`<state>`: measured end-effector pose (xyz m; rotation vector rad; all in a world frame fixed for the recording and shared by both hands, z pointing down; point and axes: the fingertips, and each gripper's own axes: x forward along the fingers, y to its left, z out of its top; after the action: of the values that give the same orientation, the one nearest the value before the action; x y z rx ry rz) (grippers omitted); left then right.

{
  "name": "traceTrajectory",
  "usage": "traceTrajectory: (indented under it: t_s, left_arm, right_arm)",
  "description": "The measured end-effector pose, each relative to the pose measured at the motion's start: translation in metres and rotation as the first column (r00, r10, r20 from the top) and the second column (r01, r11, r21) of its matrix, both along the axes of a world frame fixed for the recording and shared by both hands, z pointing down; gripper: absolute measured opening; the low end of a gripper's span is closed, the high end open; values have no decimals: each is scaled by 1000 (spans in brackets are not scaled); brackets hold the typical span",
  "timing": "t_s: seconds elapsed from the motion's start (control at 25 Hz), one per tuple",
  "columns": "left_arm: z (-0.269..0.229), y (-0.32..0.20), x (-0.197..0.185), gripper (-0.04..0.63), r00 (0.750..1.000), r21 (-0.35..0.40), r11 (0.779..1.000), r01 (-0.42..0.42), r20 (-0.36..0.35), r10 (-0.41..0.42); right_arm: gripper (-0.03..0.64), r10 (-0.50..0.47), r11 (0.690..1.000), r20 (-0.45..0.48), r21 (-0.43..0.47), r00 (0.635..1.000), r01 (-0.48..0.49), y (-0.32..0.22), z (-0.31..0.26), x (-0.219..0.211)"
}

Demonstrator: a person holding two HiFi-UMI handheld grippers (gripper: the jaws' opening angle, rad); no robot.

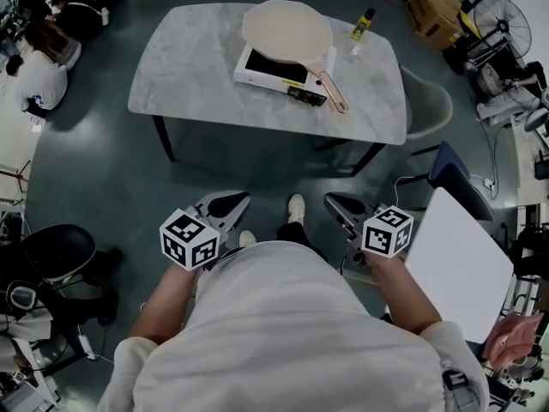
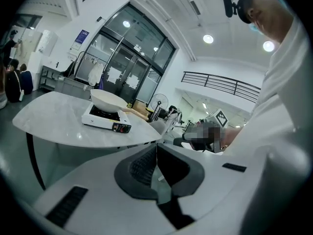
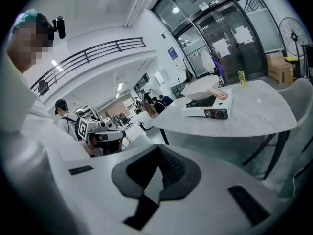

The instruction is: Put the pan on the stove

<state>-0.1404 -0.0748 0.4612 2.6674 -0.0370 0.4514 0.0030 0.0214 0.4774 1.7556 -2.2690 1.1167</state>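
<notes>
Well back from the table [image 1: 184,80], left gripper [image 1: 233,202] and right gripper [image 1: 339,202] both closed, empty (pan [image 1: 287,28] sits on stove [image 1: 273,75])

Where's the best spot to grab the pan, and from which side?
By the handle. The pan sits flat on the stove, and its long handle juts past the stove toward the near right edge of the table, free on both sides. Probably come from that side, jaws across it.

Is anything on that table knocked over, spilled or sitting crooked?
Nothing stands out. The pan sits level on the stove, with its rim overhanging the far side and its handle reaching past the knob side. The small bottle stands upright, and the table shows no spill.
</notes>
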Motion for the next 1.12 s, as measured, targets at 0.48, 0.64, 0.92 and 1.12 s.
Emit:
traceTrajectory:
  t_s: [0.48, 0.64, 0.92, 1.12]
  left_arm:
    - [-1, 12, 2, 20, 999, -7, 999, -39, -18, 39]
    - [0, 11, -1, 19, 999, -6, 999, -40, -18, 40]
    - [1, 11, -18, 20, 1000, -17, 1000, -11, -11, 11]
    - [9, 8, -28, 20, 1000, -28, 1000, 8, -10, -8]
  right_arm:
    - [5, 27, 1000, -33, -1, 999, -27, 18, -7, -6]
    - [5, 22, 1000, -39, -6, 999, -22, 17, -5, -9]
    - [5, 0, 1000, -50, -10, 999, -1, 14, -7, -15]
    - [5, -14, 1000, -61, -13, 998, 14, 8, -4, -18]
